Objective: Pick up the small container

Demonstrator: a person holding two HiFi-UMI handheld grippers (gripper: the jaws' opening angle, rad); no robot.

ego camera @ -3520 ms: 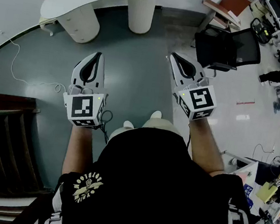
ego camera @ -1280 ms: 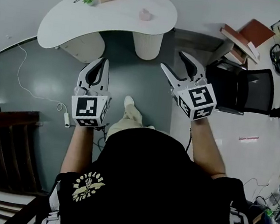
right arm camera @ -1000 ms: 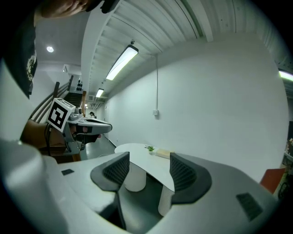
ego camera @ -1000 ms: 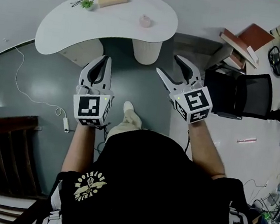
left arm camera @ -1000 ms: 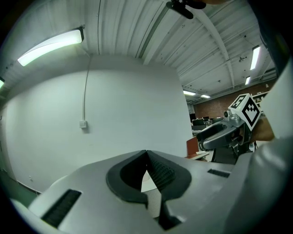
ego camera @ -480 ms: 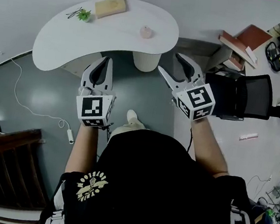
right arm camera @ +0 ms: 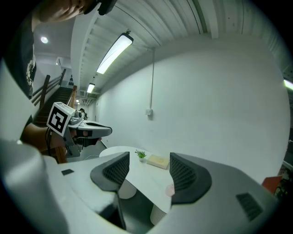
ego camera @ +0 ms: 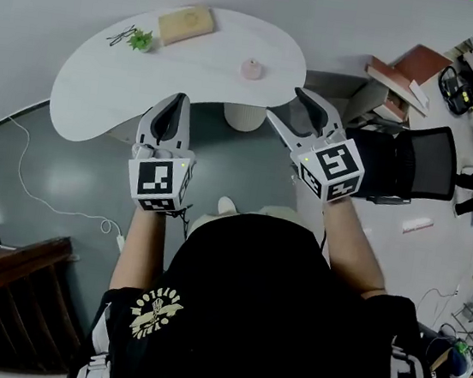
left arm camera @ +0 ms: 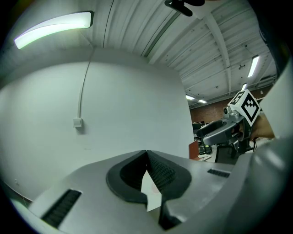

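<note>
Well ahead of both grippers, the small container [ego camera: 251, 69], a pale pink pot, stands untouched on the near part of the white table [ego camera: 104, 80]. In the head view it sits beyond the tips of the right gripper [ego camera: 289, 104] and a little to their left, and farther off to the right of the left gripper [ego camera: 179, 98]. In the right gripper view the small container [right arm camera: 170, 189] shows low down against the inner edge of the right-hand jaw, though it is far beyond it. This gripper [right arm camera: 149, 157] has its jaws spread wide, with only the distant table [right arm camera: 146, 180] seen between them. The left gripper [left arm camera: 146, 152] is clenched, its tips meeting, and grips nothing. Past the container, toward the table's far edge and ahead of the left gripper, lie a tan block [ego camera: 185, 24] and a small green plant [ego camera: 139, 40]. Right of the right gripper stands a black office chair [ego camera: 421, 165], with a stack of books [ego camera: 403, 72] beyond it.
</note>
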